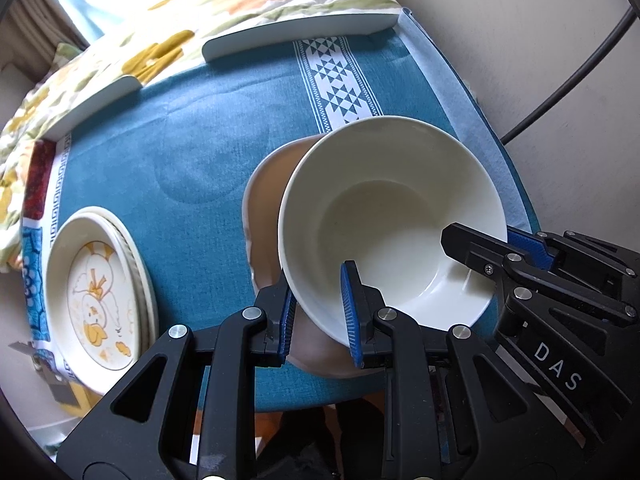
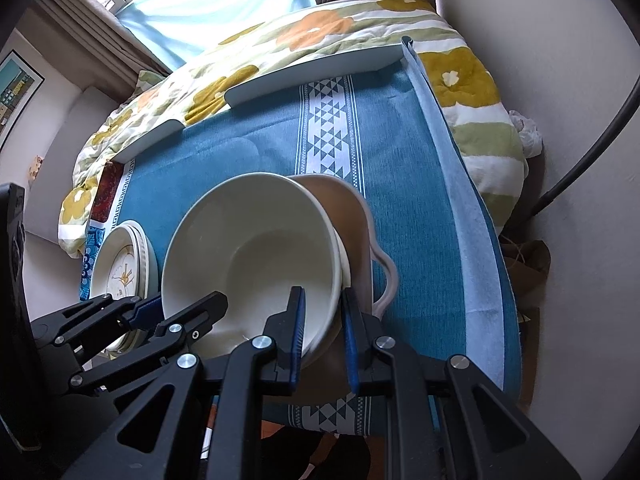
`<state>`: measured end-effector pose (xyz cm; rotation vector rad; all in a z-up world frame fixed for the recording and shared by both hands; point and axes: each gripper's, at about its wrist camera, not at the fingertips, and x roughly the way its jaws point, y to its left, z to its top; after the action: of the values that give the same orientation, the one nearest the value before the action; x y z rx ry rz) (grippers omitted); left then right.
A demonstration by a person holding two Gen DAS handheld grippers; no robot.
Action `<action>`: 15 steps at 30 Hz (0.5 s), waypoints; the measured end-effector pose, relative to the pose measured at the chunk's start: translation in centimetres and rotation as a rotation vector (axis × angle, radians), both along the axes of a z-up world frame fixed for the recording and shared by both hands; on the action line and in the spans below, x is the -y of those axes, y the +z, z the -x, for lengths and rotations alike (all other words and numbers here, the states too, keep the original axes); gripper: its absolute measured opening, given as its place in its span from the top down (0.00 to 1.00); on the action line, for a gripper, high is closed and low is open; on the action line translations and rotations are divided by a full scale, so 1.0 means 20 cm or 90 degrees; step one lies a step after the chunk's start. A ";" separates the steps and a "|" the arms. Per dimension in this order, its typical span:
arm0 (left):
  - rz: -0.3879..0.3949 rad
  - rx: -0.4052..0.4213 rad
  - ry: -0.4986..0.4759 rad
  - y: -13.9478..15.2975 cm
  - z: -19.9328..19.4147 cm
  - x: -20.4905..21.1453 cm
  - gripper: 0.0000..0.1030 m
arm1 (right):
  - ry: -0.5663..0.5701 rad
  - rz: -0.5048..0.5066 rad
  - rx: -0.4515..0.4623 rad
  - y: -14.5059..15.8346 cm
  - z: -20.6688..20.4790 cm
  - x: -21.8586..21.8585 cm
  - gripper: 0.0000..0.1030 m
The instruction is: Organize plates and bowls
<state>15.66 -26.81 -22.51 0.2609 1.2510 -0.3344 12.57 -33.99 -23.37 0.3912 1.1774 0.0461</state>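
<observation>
A white bowl (image 1: 384, 216) hangs tilted above a pinkish-beige handled bowl (image 1: 264, 208) on the blue tablecloth. My left gripper (image 1: 318, 312) is shut on the white bowl's near-left rim. My right gripper (image 2: 324, 328) is shut on the opposite rim of the white bowl (image 2: 248, 248), and its fingers (image 1: 472, 246) show in the left wrist view. The beige bowl (image 2: 352, 220) sits under and behind it. A stack of plates with a yellow duck picture (image 1: 98, 292) lies at the left, also in the right wrist view (image 2: 120, 268).
The table (image 1: 180, 140) has a blue cloth with a white patterned stripe (image 1: 340, 84). A floral quilt (image 2: 320, 36) lies beyond its far edge. A wall and a black cable (image 1: 576, 76) stand at the right. The table's near edge is just under the grippers.
</observation>
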 end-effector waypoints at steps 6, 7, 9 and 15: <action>-0.012 0.007 -0.002 0.00 0.00 0.01 0.81 | 0.003 0.001 -0.001 0.00 0.01 -0.01 0.84; -0.014 0.007 -0.001 0.00 0.01 0.01 0.81 | 0.004 0.002 -0.002 0.00 0.01 -0.01 0.84; -0.018 0.008 0.001 0.00 0.00 0.01 0.81 | 0.004 0.002 -0.002 0.00 0.01 0.00 0.84; -0.023 0.012 0.004 -0.01 0.01 0.00 0.81 | 0.008 0.002 -0.001 0.00 0.01 0.00 0.84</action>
<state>15.50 -26.90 -22.61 0.2913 1.2392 -0.3038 12.30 -33.97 -23.41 0.3816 1.1810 0.0545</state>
